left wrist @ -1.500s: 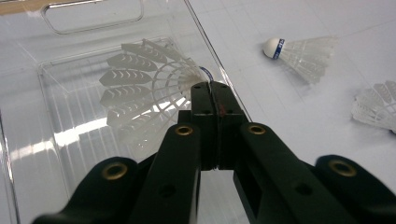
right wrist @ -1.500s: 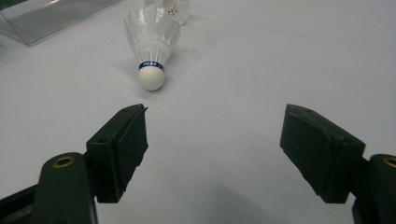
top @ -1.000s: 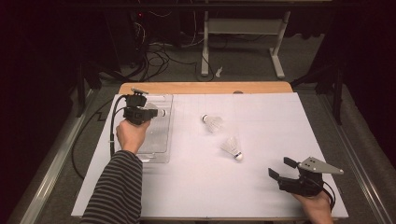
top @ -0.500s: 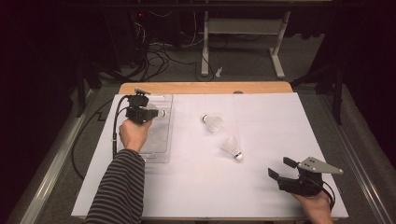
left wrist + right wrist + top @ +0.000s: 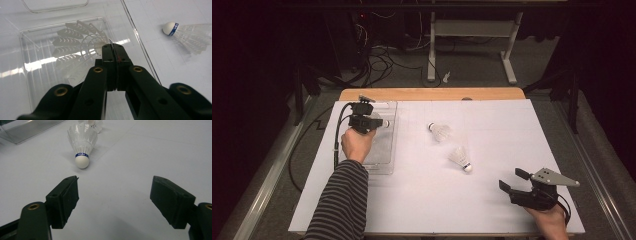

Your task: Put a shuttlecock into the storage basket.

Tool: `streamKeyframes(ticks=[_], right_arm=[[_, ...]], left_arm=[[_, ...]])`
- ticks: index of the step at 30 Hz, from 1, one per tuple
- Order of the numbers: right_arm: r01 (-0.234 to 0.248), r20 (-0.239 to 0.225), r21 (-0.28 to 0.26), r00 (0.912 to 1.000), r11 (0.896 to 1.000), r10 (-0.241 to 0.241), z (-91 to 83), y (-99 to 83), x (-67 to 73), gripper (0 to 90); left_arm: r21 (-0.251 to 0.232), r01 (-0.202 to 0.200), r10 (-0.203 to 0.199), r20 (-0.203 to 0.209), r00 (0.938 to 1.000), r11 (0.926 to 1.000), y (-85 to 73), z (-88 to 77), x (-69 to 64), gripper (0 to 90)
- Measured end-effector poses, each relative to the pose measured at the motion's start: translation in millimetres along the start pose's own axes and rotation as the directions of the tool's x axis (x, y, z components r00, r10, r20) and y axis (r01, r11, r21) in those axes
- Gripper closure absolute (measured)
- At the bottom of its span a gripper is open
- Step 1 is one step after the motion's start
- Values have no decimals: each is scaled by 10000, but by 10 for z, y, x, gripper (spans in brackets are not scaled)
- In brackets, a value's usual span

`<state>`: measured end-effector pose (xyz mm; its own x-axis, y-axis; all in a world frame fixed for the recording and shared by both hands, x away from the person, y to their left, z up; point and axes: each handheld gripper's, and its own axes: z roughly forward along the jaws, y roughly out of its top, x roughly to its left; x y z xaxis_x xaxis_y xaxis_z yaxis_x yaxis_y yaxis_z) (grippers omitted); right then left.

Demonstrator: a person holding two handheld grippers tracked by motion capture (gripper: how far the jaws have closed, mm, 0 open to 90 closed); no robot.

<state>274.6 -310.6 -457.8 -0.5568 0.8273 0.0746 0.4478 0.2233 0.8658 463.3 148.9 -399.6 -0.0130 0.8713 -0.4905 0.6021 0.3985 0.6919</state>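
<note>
My left gripper hangs over the far end of a clear plastic tray, its jaws shut on the feather skirt of a white shuttlecock. In the left gripper view the two black jaws of this gripper press together, and the feathers fan out beyond them above the tray. Two more shuttlecocks lie on the white table top, one in the middle and one nearer me. My right gripper rests at the front right, open and empty. In its own view the right gripper points at the nearer shuttlecock.
The white sheet covers the table, with a wooden edge at the far side. A black cable trails from the left gripper. A second shuttlecock lies right of the tray. Beyond the table are floor cables and a desk frame.
</note>
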Motion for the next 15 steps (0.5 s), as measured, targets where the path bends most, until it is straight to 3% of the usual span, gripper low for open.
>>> streamKeyframes(ticks=[4,9,15], right_arm=[[-2,-20,-12,10000,10000,2,-4,-1,-2,233],[-44,4,-47,10000,10000,44,-7,-1,-5,233],[-22,17,-32,10000,10000,22,-8,-1,-2,234]], left_arm=[[36,-30,30,33,10000,10000,-5,3,-9,829],[-99,-407,407,4,9992,9991,-20,-51,-37,726],[-89,-439,439,-4,9990,9990,-4,-104,-25,657]])
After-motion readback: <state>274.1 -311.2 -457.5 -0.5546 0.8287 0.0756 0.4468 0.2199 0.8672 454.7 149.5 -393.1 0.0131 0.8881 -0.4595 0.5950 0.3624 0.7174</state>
